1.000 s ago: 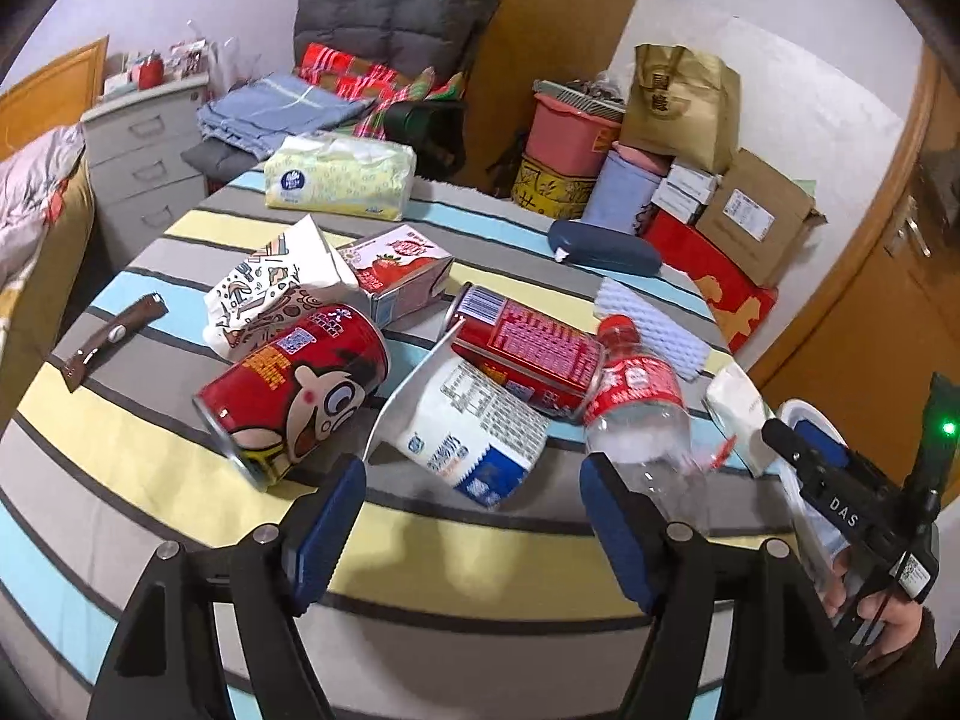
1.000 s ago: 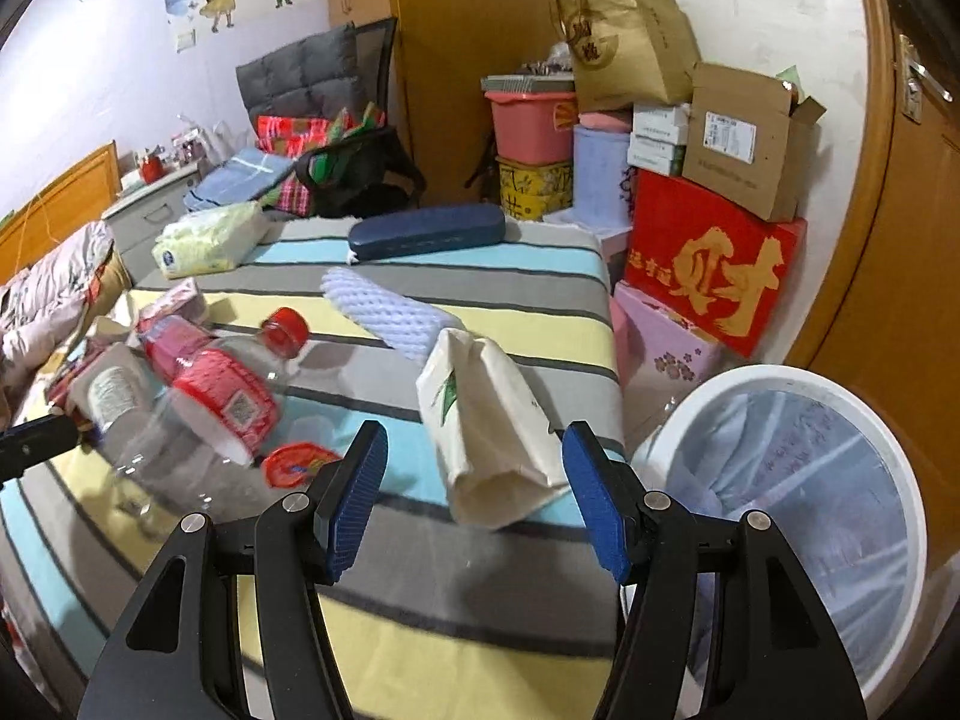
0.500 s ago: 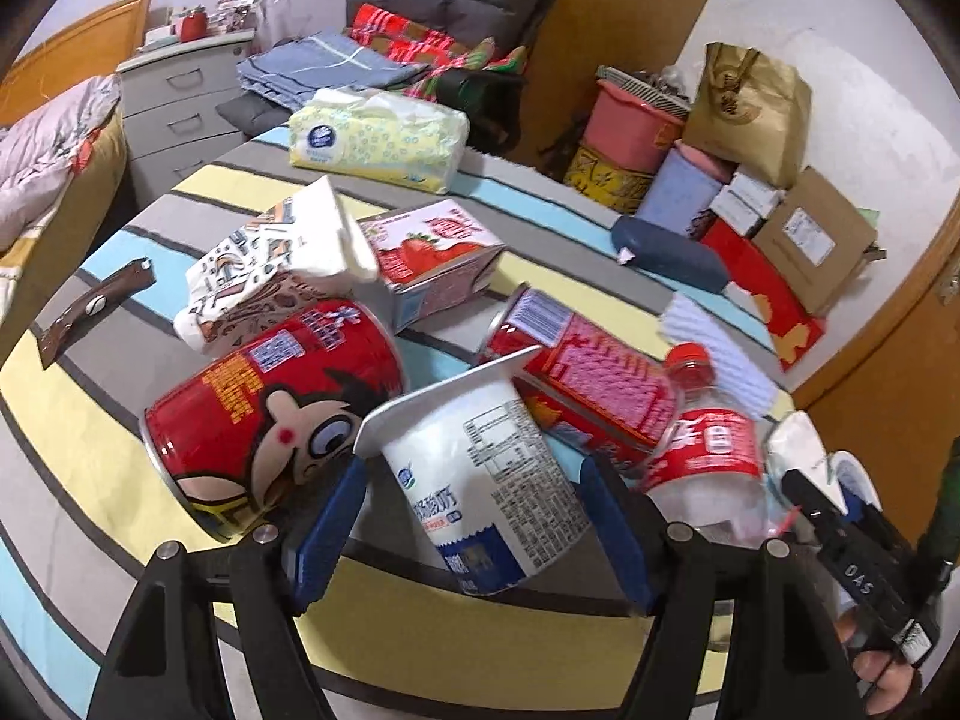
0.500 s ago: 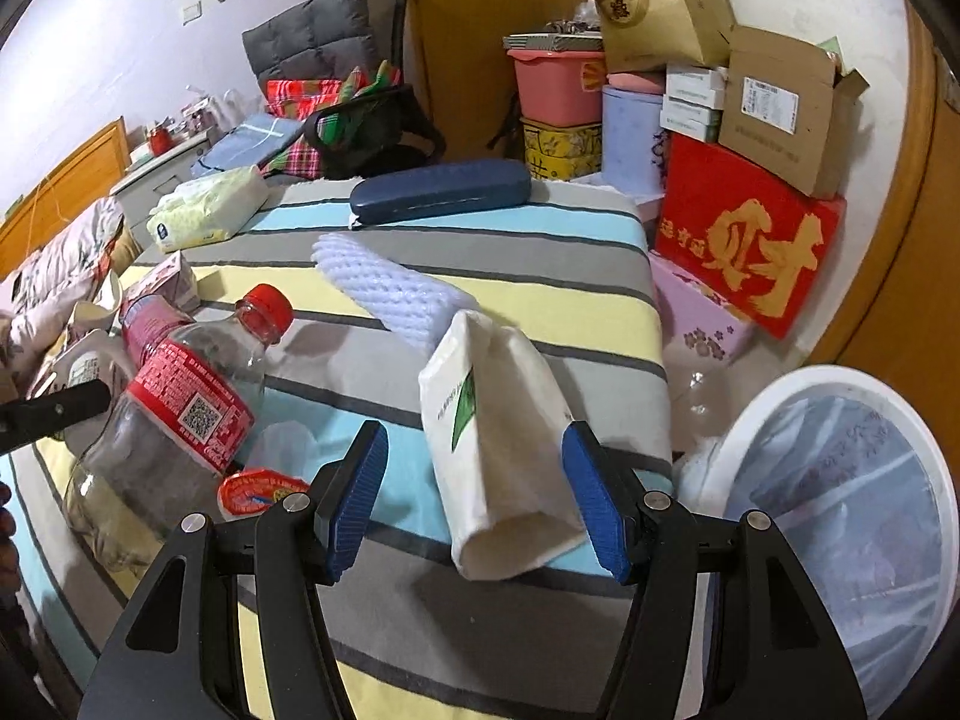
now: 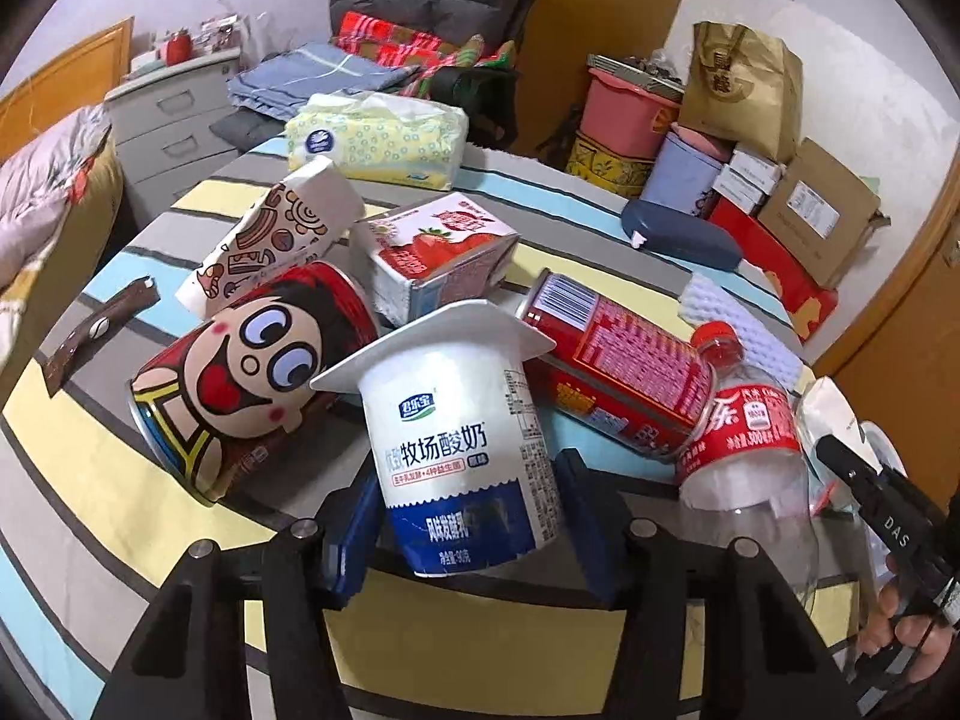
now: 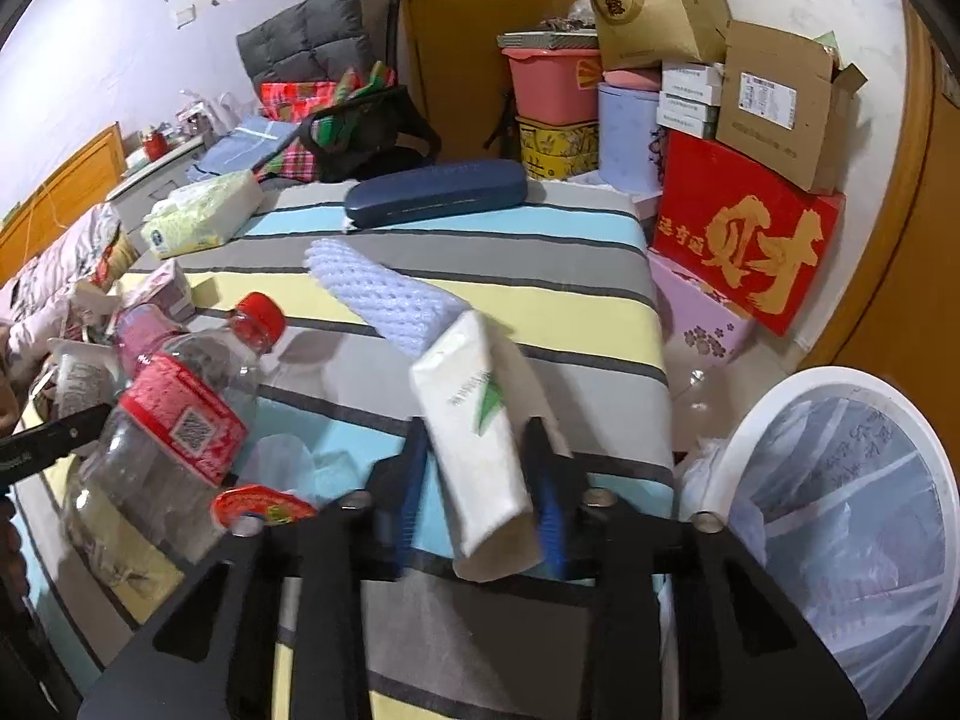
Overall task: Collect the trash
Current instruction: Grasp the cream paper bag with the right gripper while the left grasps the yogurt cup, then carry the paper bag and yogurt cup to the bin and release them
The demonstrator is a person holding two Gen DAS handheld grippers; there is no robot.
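On the striped counter (image 5: 180, 546), the left tongs (image 5: 462, 510) are clamping the yogurt cup (image 5: 462, 450), its long axis pointing away. The right tongs (image 6: 480, 510) are gripping the white paper bag (image 6: 480, 438), nearer the lined bin (image 6: 840, 516) at right, which looks empty.

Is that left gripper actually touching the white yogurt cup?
Touching. In the left wrist view, the left gripper has both blue pads pressed against the sides of the yogurt cup, with no gap showing on either side.
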